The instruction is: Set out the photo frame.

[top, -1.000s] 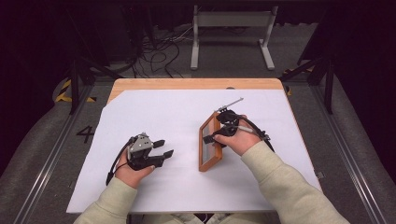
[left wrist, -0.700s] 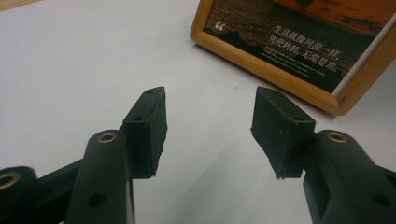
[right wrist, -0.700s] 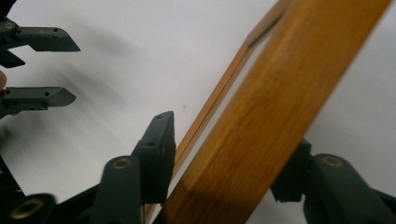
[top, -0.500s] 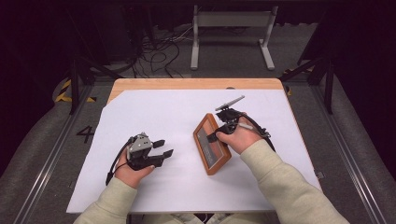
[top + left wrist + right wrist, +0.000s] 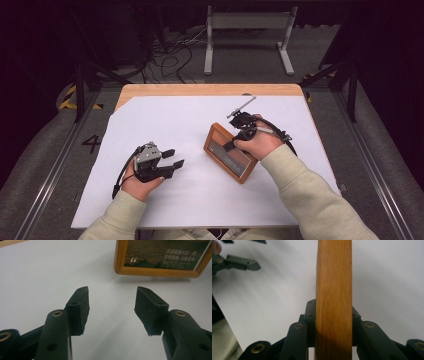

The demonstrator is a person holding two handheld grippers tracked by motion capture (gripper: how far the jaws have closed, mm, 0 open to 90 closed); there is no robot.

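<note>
From above, the right gripper (image 5: pixel 231 145) clamps a wooden picture frame (image 5: pixel 226 154) at three o'clock from the empty, half-open left gripper (image 5: pixel 172 158); the left gripper view reveals printed text.

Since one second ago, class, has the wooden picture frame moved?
Yes. The wooden picture frame, clamped in the right gripper, has tipped from on edge towards face-up, its lower end swinging rightwards over the white tabletop.
</note>
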